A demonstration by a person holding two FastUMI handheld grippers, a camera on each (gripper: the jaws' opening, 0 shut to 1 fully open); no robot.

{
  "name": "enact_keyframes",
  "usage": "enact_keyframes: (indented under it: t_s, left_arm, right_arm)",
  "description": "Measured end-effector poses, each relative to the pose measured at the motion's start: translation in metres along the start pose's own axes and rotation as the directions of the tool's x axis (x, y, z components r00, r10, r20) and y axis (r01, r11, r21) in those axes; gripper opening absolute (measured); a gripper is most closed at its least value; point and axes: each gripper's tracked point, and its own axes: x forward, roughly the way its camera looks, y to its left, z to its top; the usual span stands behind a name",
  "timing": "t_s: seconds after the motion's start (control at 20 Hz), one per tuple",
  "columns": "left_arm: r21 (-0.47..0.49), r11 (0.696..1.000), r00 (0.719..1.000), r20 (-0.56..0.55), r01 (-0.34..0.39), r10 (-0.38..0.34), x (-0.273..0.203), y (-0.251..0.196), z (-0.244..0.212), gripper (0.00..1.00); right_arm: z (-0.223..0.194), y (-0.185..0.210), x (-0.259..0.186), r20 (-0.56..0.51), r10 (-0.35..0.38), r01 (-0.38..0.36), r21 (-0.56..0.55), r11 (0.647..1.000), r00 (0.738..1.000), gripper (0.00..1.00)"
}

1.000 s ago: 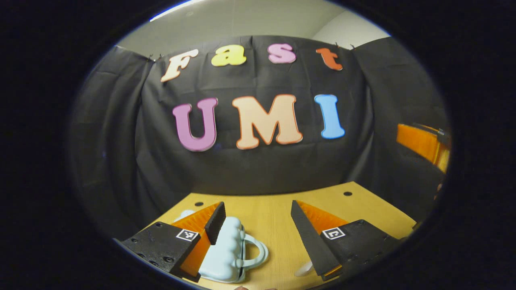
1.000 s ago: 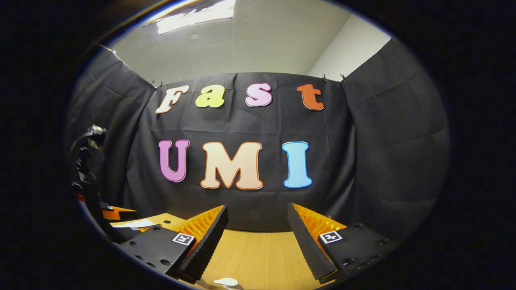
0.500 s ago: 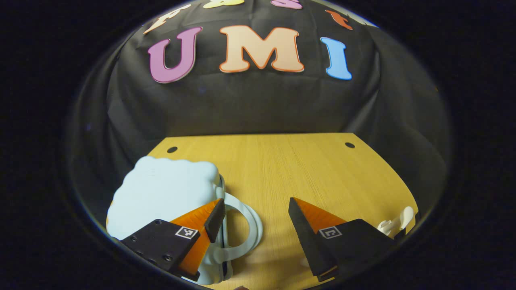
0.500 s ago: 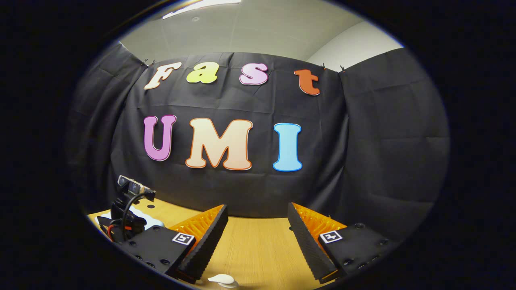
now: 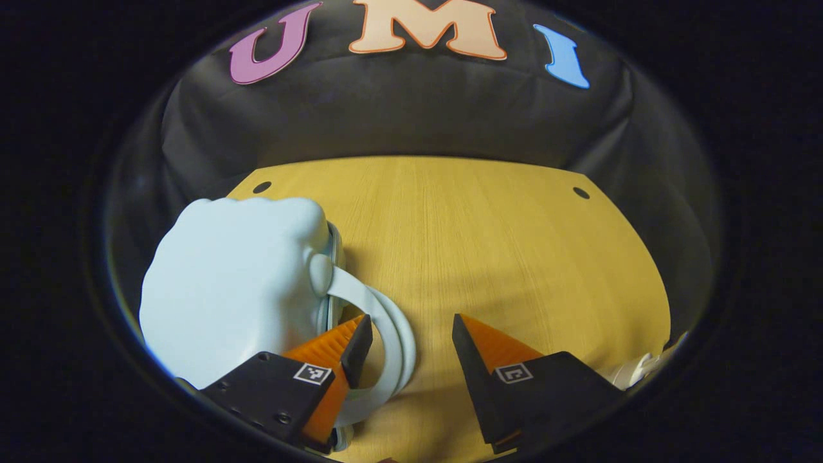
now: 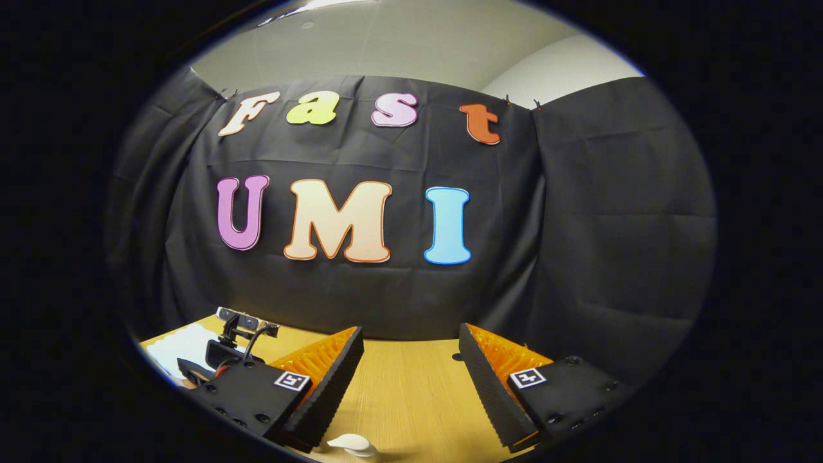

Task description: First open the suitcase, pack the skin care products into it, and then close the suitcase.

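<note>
The pale blue suitcase (image 5: 231,283) is seen lying flat and closed on the left part of the wooden worktop (image 5: 488,244) in the left gripper view, its scalloped far edge near the worktop's far left corner, where a small dark hole (image 5: 262,187) is set. Its looped handle (image 5: 386,334) sticks out from the right side onto the bare wood. The left tool (image 5: 405,334) is held low over that side with its jaws spread apart and nothing gripped; its left finger (image 5: 352,344) lies over the handle loop, whether touching cannot be told, while the other finger stands over bare wood to the right of the handle. A wide stretch of bare worktop is left open beyond and to the right of the suitcase, up to the far edge, where the black cloth wall (image 5: 411,109) begins and a second hole (image 5: 580,192) is seen near the right corner. A white skin care item (image 5: 636,370) is partly seen at the worktop's near right edge, well apart from the suitcase.

In the right gripper view, the right tool (image 6: 410,363) is held open and empty above the worktop, with a small white object (image 6: 350,442) lying just below its left finger. At the far left of that view the suitcase (image 6: 177,350) and the rig of the left tool (image 6: 241,334) are seen.
</note>
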Motion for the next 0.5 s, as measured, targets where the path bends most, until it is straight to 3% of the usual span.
enact_keyframes:
  t_s: [0.15,0.25,0.35,0.45,0.5]
  left_arm:
    - [-0.010,0.998,0.997,-0.057,-0.054,0.053,0.007,0.003,-0.010,0.77]
    - [-0.022,0.999,0.996,-0.083,-0.031,0.029,0.010,0.002,-0.016,0.77]
    - [-0.044,0.999,0.996,-0.091,-0.030,0.026,0.008,0.007,-0.017,0.60]
    - [-0.052,0.999,0.997,-0.078,0.003,-0.007,0.006,0.002,-0.013,0.24]
    - [-0.039,0.999,0.997,-0.076,0.015,-0.018,0.005,0.002,-0.011,0.22]
  right_arm:
    - [0.000,-0.002,-0.001,0.005,-0.007,0.007,-0.015,1.000,1.000,0.96]
    - [0.000,-0.003,-0.002,0.007,-0.009,0.009,-0.018,1.000,1.000,0.96]
    - [0.000,-0.005,-0.003,0.010,-0.013,0.013,-0.023,1.000,1.000,0.96]
    - [0.000,-0.005,-0.003,0.011,-0.014,0.015,-0.022,1.000,1.000,0.96]
    - [0.000,-0.005,-0.003,0.012,-0.013,0.013,-0.020,1.000,1.000,0.96]
